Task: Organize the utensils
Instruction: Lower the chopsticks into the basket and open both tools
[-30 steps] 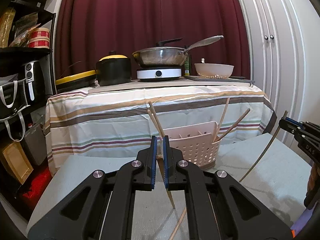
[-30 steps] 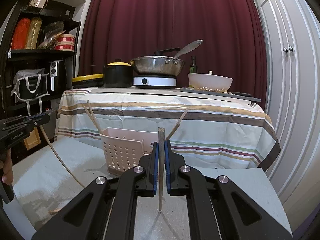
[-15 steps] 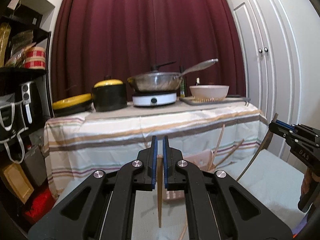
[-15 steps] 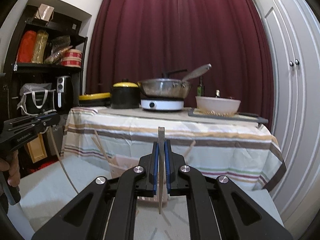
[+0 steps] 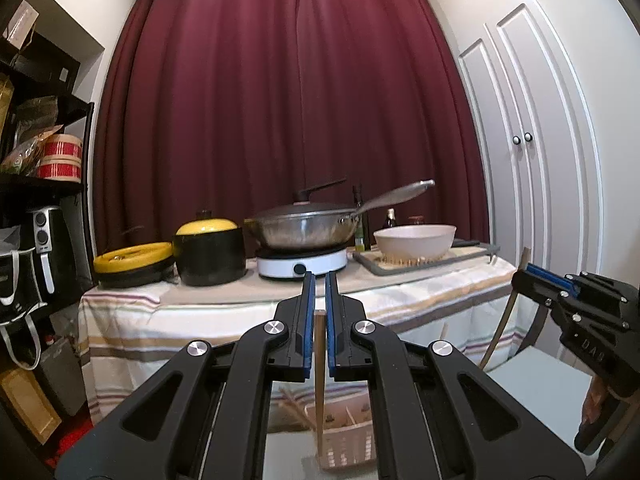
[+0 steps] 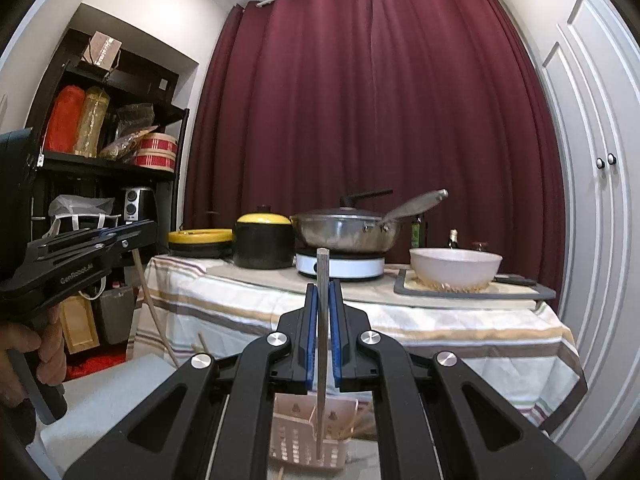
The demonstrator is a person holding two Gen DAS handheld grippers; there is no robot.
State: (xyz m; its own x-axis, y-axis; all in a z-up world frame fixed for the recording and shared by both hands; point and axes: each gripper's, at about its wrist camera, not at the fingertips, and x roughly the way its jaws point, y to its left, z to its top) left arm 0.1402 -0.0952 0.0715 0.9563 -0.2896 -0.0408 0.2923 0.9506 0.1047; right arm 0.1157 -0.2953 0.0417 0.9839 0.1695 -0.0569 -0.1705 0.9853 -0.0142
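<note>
I have raised both hands: my left fingers (image 5: 319, 316) pinch one chopstick (image 5: 319, 380) upright, my right fingers (image 6: 323, 320) pinch another chopstick (image 6: 322, 340). The basket (image 6: 308, 440) now sits below my fingertips, so I judge both chopsticks are ready to drop in.

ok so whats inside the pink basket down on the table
The pink basket holds several wooden chopsticks leaning against its walls and dividers. Its floor is hidden behind the gripper bodies.
</note>
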